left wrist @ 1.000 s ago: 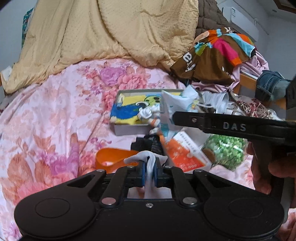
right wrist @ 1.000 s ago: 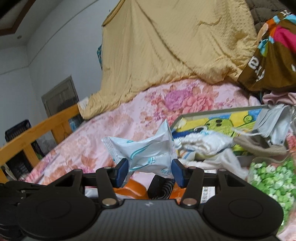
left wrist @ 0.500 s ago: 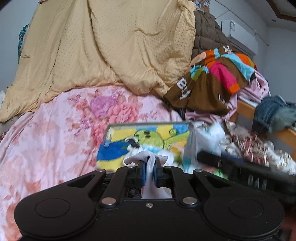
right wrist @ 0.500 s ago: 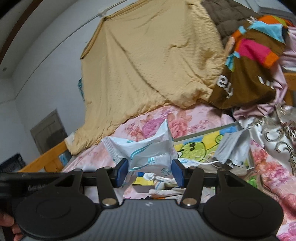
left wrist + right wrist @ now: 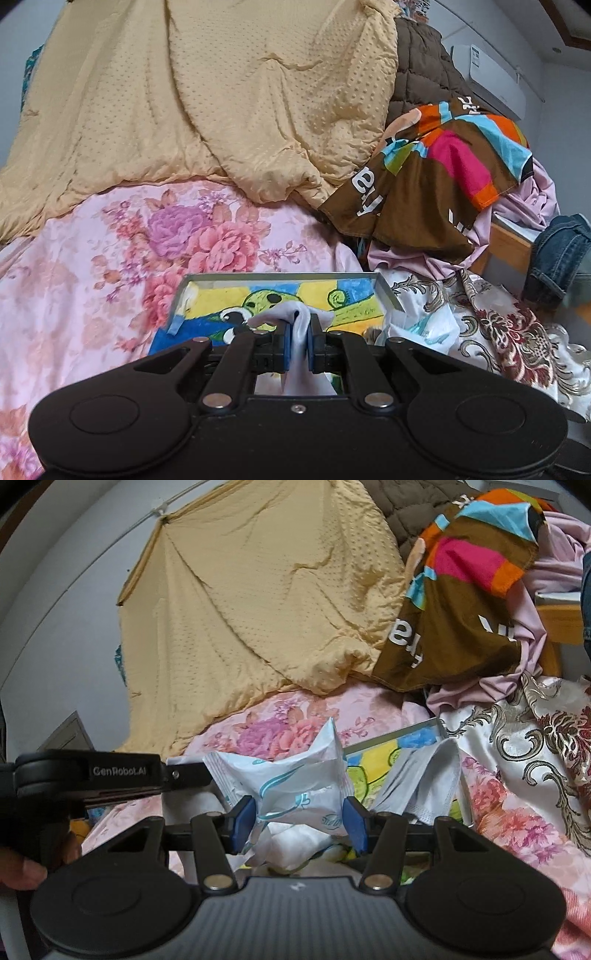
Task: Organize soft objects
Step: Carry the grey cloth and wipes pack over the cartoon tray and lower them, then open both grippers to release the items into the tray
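Note:
My left gripper (image 5: 297, 341) is shut on a thin white cloth (image 5: 295, 317) that bunches above the blue pads and hangs below them. It hovers over a shallow grey box (image 5: 388, 286) lined with a yellow, blue and green cartoon towel (image 5: 221, 301). My right gripper (image 5: 299, 821) is shut on a puffy white and light-blue tissue packet (image 5: 291, 775), held over the same box (image 5: 391, 734). A grey-white face mask (image 5: 424, 775) lies in the box at the right. The left gripper's body (image 5: 110, 775) shows at the left of the right wrist view.
A pink floral sheet (image 5: 92, 266) covers the bed. A tan quilt (image 5: 207, 96) is heaped behind, with a brown multicolour shirt (image 5: 443, 173), lilac cloth (image 5: 517, 206) and jeans (image 5: 561, 254) at the right. A brocade cloth (image 5: 498, 332) lies right of the box.
Both grippers have moved forward and up over the box, each with its item. The orange object, snack packets and green bag have dropped out of view.

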`<action>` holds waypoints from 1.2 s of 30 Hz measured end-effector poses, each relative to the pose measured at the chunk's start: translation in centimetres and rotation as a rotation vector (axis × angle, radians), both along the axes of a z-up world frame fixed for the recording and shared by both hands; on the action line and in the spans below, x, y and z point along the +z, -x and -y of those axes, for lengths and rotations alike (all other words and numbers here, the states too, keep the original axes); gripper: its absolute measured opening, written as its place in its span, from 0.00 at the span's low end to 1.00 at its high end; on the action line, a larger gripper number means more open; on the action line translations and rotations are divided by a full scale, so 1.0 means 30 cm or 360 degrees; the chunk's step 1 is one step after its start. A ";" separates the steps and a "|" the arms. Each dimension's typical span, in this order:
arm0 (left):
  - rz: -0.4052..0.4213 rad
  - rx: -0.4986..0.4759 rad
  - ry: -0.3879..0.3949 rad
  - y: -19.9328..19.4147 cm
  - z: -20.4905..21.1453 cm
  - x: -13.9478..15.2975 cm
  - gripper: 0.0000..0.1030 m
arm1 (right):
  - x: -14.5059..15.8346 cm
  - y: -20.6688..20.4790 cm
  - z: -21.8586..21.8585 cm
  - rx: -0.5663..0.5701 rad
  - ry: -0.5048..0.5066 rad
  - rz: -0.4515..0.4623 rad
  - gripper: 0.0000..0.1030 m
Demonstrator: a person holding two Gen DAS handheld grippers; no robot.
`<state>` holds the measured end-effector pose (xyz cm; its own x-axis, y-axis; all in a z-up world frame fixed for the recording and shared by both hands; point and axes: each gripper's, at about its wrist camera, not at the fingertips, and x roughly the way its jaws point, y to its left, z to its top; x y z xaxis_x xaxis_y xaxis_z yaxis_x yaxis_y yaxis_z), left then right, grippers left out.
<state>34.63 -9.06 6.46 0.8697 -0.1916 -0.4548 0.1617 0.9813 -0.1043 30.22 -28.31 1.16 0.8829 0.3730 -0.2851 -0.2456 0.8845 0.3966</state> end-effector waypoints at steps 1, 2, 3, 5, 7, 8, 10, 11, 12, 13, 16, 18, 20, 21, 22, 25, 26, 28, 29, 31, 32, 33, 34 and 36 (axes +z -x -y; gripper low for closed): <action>0.0001 -0.0003 0.0002 -0.020 0.009 -0.007 0.08 | -0.008 -0.007 0.011 -0.0008 -0.0023 -0.0015 0.55; 0.0000 -0.0008 0.0005 -0.039 0.017 -0.017 0.08 | -0.018 -0.018 0.024 -0.0022 -0.0052 -0.0033 0.55; -0.0002 -0.0011 0.0007 -0.055 0.025 -0.026 0.08 | -0.026 -0.026 0.037 -0.0035 -0.0073 -0.0047 0.55; -0.0004 -0.0006 0.0025 -0.089 0.041 -0.050 0.08 | -0.036 -0.041 0.058 -0.0053 -0.0099 -0.0060 0.55; -0.0012 0.0001 0.0051 -0.118 0.054 -0.076 0.08 | -0.040 -0.056 0.072 -0.0071 -0.0105 -0.0057 0.55; -0.0019 0.0005 0.0059 -0.132 0.062 -0.090 0.08 | -0.043 -0.066 0.079 -0.0078 -0.0111 -0.0056 0.55; -0.0034 0.0012 0.0066 -0.155 0.073 -0.117 0.08 | -0.053 -0.087 0.093 -0.0090 -0.0120 -0.0062 0.56; -0.0040 0.0013 0.0065 -0.166 0.079 -0.130 0.08 | -0.059 -0.098 0.097 -0.0100 -0.0120 -0.0074 0.56; -0.0048 0.0015 0.0060 -0.176 0.085 -0.141 0.08 | -0.066 -0.109 0.102 -0.0109 -0.0125 -0.0090 0.56; -0.0055 0.0019 0.0055 -0.186 0.090 -0.153 0.08 | -0.074 -0.121 0.109 -0.0112 -0.0136 -0.0104 0.56; -0.0080 0.0036 0.0054 -0.209 0.094 -0.183 0.08 | -0.098 -0.154 0.127 -0.0125 -0.0166 -0.0166 0.56; -0.0097 0.0055 0.0049 -0.221 0.095 -0.201 0.08 | -0.115 -0.174 0.140 -0.0129 -0.0199 -0.0219 0.57; -0.0113 0.0080 0.0045 -0.227 0.094 -0.218 0.08 | -0.130 -0.190 0.151 -0.0139 -0.0216 -0.0251 0.57; -0.0124 0.0092 0.0047 -0.230 0.093 -0.227 0.09 | -0.136 -0.196 0.156 -0.0141 -0.0224 -0.0261 0.57; -0.0137 0.0101 0.0051 -0.232 0.091 -0.238 0.09 | -0.140 -0.200 0.158 -0.0142 -0.0230 -0.0267 0.57; -0.0164 0.0119 0.0035 -0.235 0.090 -0.263 0.09 | -0.149 -0.217 0.159 -0.0130 -0.0231 -0.0292 0.57; -0.0175 0.0124 0.0028 -0.235 0.091 -0.271 0.10 | -0.151 -0.223 0.155 -0.0124 -0.0220 -0.0295 0.58; -0.0195 0.0129 0.0025 -0.233 0.091 -0.285 0.10 | -0.152 -0.233 0.150 -0.0115 -0.0199 -0.0301 0.58; -0.0204 0.0134 0.0020 -0.231 0.091 -0.292 0.10 | -0.153 -0.239 0.146 -0.0108 -0.0190 -0.0305 0.58; -0.0218 0.0139 0.0016 -0.229 0.090 -0.301 0.11 | -0.156 -0.247 0.142 -0.0096 -0.0172 -0.0308 0.59; -0.0226 0.0137 0.0013 -0.228 0.089 -0.305 0.11 | -0.158 -0.251 0.142 -0.0096 -0.0167 -0.0311 0.59; -0.0230 0.0135 0.0008 -0.227 0.089 -0.308 0.12 | -0.161 -0.254 0.145 -0.0101 -0.0174 -0.0316 0.60; -0.0236 0.0131 0.0005 -0.226 0.088 -0.310 0.12 | -0.165 -0.254 0.150 -0.0104 -0.0187 -0.0323 0.61; -0.0243 0.0129 0.0000 -0.227 0.086 -0.312 0.14 | -0.173 -0.258 0.162 -0.0113 -0.0227 -0.0339 0.61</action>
